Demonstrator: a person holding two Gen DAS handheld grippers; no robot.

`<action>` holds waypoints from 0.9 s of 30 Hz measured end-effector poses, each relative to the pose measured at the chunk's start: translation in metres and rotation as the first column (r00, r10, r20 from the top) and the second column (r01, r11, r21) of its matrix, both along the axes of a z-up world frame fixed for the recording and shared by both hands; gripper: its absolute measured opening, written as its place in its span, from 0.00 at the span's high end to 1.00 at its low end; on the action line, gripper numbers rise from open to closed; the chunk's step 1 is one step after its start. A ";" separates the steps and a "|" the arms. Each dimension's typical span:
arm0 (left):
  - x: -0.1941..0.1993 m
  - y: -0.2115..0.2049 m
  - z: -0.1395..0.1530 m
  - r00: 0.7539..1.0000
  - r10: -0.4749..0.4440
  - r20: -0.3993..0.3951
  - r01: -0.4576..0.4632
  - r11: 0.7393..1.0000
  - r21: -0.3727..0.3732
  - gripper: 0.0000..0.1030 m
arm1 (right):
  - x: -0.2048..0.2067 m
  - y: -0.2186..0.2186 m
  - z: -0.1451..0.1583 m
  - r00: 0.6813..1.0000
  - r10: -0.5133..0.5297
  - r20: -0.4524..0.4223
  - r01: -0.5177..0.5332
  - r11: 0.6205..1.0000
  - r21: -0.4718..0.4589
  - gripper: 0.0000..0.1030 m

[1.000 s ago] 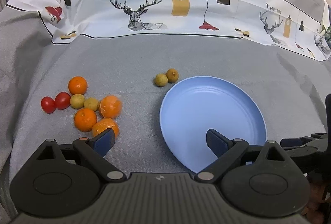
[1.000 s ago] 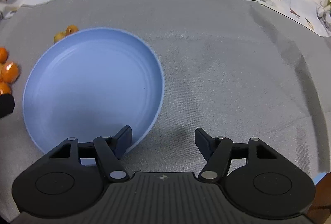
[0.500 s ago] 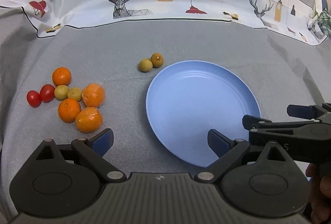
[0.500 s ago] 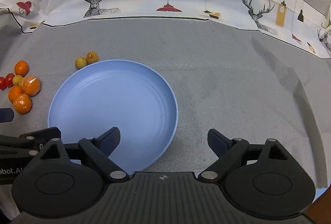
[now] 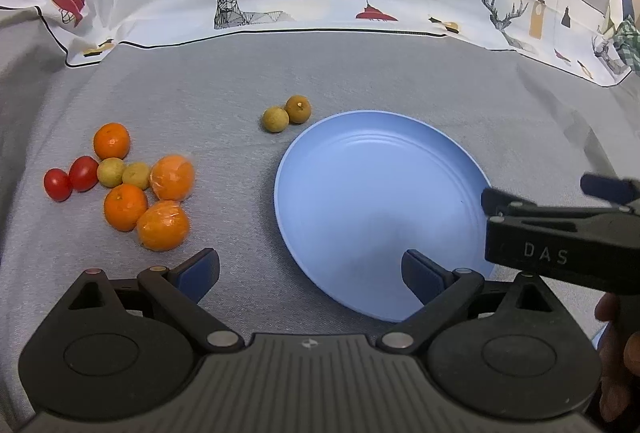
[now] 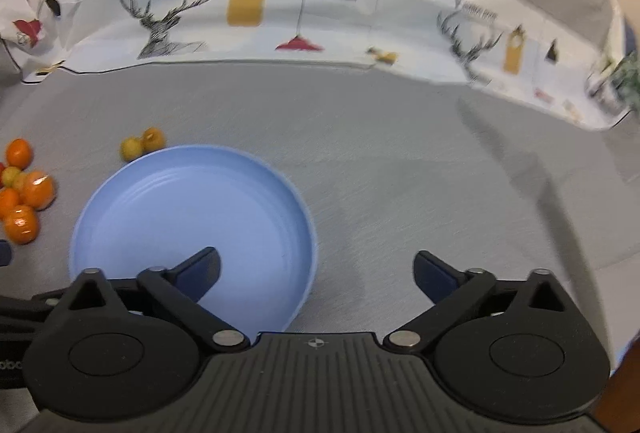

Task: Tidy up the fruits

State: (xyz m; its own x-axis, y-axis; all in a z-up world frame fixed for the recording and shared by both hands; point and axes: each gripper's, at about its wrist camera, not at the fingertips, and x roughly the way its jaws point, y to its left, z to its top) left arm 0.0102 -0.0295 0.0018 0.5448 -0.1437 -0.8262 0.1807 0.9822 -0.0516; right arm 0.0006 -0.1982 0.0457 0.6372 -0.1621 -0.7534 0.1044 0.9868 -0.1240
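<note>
Fruits [image 5: 136, 181] all sit off the blue plate [image 5: 360, 169]; both tools, left tool [image 5: 310, 271] and right tool [image 6: 316, 269], are spread and empty, right just widened. Next: grab a tangerine [image 5: 163, 225].

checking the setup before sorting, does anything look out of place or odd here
Nothing is spilled or damaged. The blue plate is bare, all the fruit lying on the grey cloth. Two longans sit apart beside the plate's far rim, away from the main cluster, where two oranges appear wrapped in clear film.
</note>
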 end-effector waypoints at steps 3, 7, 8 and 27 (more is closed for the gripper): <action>0.000 -0.001 0.000 1.000 -0.004 -0.001 0.004 1.000 0.001 0.04 | -0.001 -0.002 0.000 1.000 0.009 0.014 -0.010 1.000 0.017 0.01; -0.001 -0.003 -0.001 1.000 -0.010 -0.001 0.010 1.000 0.006 0.04 | 0.000 -0.003 -0.003 1.000 0.015 -0.006 -0.014 0.998 0.068 0.01; -0.001 -0.003 -0.001 1.000 -0.011 -0.001 0.011 1.000 0.006 0.04 | 0.001 -0.002 -0.003 1.000 0.016 -0.008 -0.015 0.997 0.079 0.01; 0.001 -0.009 0.004 0.999 -0.039 0.004 0.039 0.999 -0.028 0.00 | 0.002 -0.011 -0.007 0.999 -0.014 -0.043 0.020 0.987 0.159 0.01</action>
